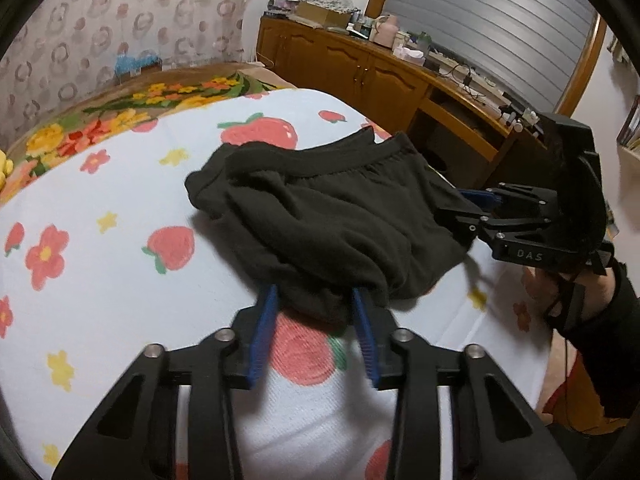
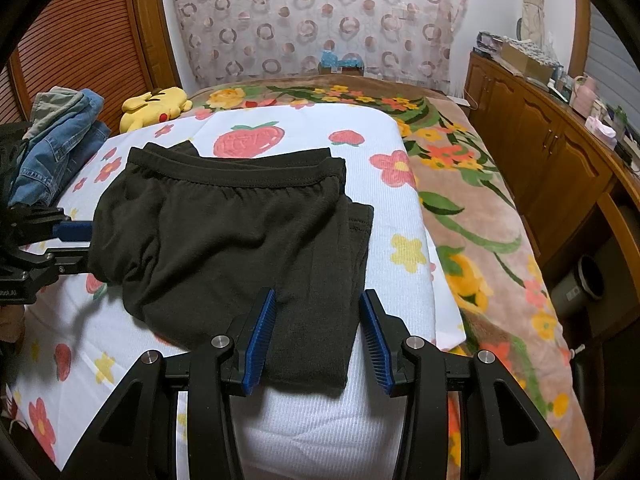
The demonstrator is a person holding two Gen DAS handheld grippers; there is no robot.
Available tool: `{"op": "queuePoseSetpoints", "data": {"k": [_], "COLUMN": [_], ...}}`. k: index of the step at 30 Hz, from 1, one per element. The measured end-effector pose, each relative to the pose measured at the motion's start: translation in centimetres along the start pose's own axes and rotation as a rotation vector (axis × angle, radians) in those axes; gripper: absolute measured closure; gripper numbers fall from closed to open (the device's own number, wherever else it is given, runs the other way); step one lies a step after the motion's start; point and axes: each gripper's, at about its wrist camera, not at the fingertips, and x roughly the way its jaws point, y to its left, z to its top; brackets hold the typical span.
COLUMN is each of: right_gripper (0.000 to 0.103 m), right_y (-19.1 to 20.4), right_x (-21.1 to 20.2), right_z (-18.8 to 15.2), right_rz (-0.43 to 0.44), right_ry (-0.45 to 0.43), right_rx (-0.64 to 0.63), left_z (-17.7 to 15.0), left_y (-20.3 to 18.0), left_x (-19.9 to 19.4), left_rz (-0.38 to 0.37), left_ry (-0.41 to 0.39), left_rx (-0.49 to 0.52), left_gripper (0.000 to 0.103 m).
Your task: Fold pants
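Note:
Black pants (image 1: 328, 220) lie folded into a compact bundle on a white strawberry-print sheet (image 1: 100, 280), waistband toward the far side. My left gripper (image 1: 314, 296) is at the bundle's near edge with a lump of black fabric filling the space between its blue pads. In the right wrist view the pants (image 2: 224, 240) show their folded leg end between the pads of my right gripper (image 2: 318, 300), which stands open with a sliver of sheet beside its right pad. The left gripper (image 2: 78, 246) bites the bundle's left edge there. The right gripper (image 1: 466, 206) reaches in from the right.
A floral brown blanket (image 2: 480, 240) covers the bed beyond the sheet (image 2: 304, 432). Folded denim clothes (image 2: 60, 140) and a yellow plush toy (image 2: 156, 106) sit at the far left. A wooden cabinet (image 2: 540, 152) with clutter runs along the right. A person's hand (image 1: 536, 284) holds the right gripper.

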Motion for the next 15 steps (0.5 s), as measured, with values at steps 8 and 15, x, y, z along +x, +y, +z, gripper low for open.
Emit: {"op": "queuePoseSetpoints", "data": {"k": [8, 15], "right_gripper": [0.058, 0.058], "right_y": [0.0, -0.1], "right_x": [-0.1, -0.1], "right_z": [0.0, -0.1], "right_rz": [0.002, 0.004], "right_ry": [-0.003, -0.003], "right_rx": [-0.006, -0.006], "left_z": [-1.2, -2.3], "left_y": [-0.1, 2.0], "left_x": [-0.5, -2.1], "left_rz": [0.065, 0.125], "left_ry": [0.007, 0.006], "left_rx": [0.032, 0.016], "left_gripper": [0.101, 0.101]}}
